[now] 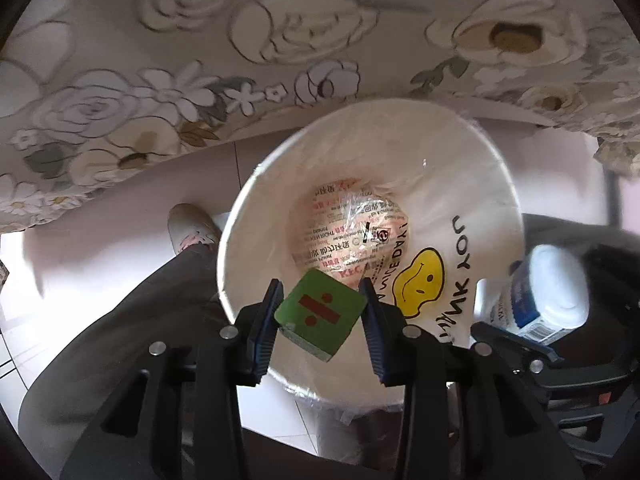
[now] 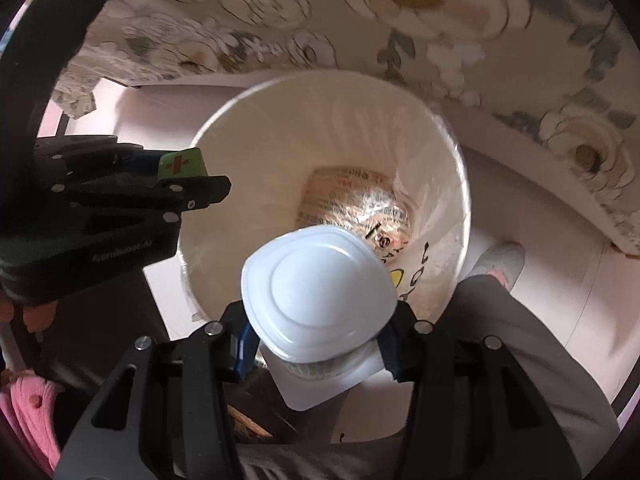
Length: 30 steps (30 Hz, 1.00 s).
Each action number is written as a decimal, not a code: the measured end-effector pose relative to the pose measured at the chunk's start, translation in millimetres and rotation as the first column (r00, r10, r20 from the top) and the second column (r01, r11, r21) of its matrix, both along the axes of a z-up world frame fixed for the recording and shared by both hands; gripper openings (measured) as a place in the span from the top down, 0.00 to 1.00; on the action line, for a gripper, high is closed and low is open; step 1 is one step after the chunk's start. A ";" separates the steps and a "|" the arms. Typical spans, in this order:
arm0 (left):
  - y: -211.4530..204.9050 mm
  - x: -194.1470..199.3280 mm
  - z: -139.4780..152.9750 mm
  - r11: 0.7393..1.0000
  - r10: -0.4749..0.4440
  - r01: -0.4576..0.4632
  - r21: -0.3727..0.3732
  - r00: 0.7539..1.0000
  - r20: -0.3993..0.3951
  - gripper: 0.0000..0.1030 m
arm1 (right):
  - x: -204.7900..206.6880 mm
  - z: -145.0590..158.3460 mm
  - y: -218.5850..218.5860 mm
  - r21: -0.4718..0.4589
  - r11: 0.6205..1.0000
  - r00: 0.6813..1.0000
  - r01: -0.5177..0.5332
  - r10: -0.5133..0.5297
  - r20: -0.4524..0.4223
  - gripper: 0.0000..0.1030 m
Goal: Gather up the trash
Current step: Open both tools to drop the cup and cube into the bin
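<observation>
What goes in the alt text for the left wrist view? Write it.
The left hand-held gripper holds a green block with a red division sign above a white bag-lined trash bin. A crumpled printed wrapper lies inside; a floral tablecloth hangs behind.

A small green wooden cube printed with a red division sign sits tilted between the blue pads of the left claw, held over the near rim of a round white waste bin. The bin is lined with a white plastic bag bearing a yellow smiley face, and a crumpled printed wrapper lies at its bottom. A white plastic cup with a blue label is clamped in the right claw, its base toward the camera, above the bin's near edge.
</observation>
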<state>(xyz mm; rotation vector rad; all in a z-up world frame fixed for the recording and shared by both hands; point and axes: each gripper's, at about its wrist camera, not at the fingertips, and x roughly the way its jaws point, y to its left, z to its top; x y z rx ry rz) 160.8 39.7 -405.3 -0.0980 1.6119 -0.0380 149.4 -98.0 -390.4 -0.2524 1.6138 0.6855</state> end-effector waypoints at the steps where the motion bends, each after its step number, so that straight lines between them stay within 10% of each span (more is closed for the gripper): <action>1: -1.5 1.8 -5.1 1.000 -0.001 0.001 0.001 1.000 -0.011 0.60 | 1.4 -4.5 1.7 -0.007 1.000 1.000 0.002 -0.002 -0.008 0.51; 30: -10.8 29.0 -106.9 0.999 0.035 -0.035 0.008 0.966 -0.254 0.55 | 29.2 -97.5 24.2 -0.186 0.983 0.994 0.000 -0.021 -0.107 0.50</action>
